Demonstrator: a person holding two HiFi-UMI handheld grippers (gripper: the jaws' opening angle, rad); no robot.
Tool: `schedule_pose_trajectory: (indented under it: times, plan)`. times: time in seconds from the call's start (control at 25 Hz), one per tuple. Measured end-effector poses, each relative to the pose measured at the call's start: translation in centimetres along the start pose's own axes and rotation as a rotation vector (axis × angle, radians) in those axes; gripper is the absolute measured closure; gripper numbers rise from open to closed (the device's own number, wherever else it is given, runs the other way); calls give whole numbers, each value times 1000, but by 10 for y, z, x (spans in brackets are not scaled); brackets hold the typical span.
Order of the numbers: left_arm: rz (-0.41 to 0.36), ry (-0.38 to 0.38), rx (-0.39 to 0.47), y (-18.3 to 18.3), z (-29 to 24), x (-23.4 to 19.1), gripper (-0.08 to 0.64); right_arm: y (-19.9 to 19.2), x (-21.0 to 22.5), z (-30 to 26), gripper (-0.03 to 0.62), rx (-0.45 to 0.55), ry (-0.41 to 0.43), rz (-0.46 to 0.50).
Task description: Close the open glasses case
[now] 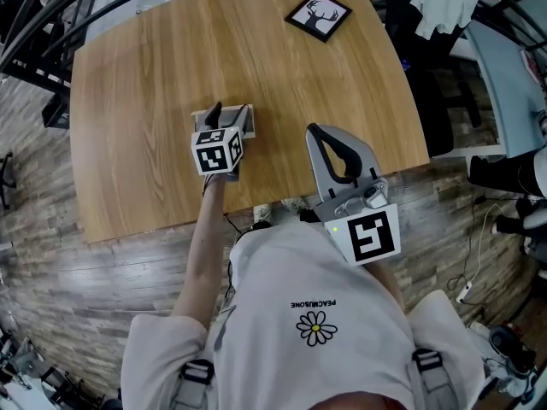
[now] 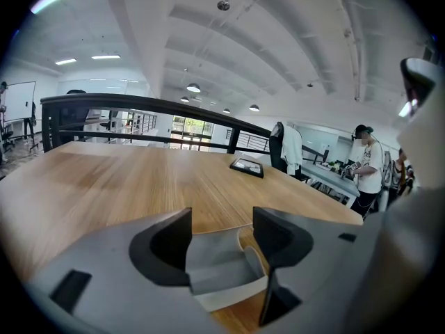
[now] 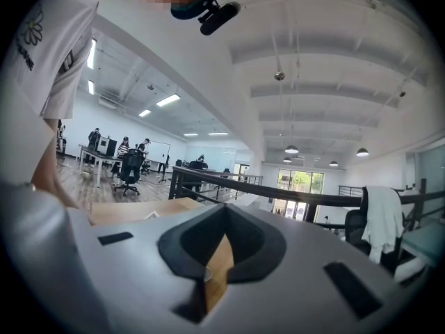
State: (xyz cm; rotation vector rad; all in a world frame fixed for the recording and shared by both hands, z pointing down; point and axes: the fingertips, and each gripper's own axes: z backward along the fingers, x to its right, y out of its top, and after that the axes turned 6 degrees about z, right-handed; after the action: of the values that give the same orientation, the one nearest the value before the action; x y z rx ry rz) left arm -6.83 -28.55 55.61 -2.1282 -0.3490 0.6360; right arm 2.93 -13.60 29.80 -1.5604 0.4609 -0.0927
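While the right gripper point(image 1: 314, 131) hangs nearest the person, over the near edge of the surface point(image 1: 145, 75), its fingers are shut tip to tip w/ nothing btwn them; only a sliver of wood shows through in its own view. Just left and a bit farther, the left gripper point(image 2: 221, 223) is down at the glasses case point(image 2: 221, 268), fingers spread apart, one on each side of the grey case. The case sits on the near half of the surface, approx. mid-width, and looks open: grey lining and a curved flap show btwn the fingers. Can't tell if either finger touches it. Far right, well apart, lies a picture frame point(image 1: 318, 15) w/ a deer silhouette, no part in this.

Step in hand, prob.: lining up on the lid, closing not yet done. Next move likely needs the lid tipped over onto the base & pressed till it seats. The case looks light and may slide, so the right gripper could brace it.
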Motion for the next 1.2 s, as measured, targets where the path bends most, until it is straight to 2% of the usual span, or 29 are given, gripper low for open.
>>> schedule_pose_trajectory:
  times: [1.2]
  plan:
    - [4,9,-68,-50,28,11,288,1,-8,8,584,16,24,-16]
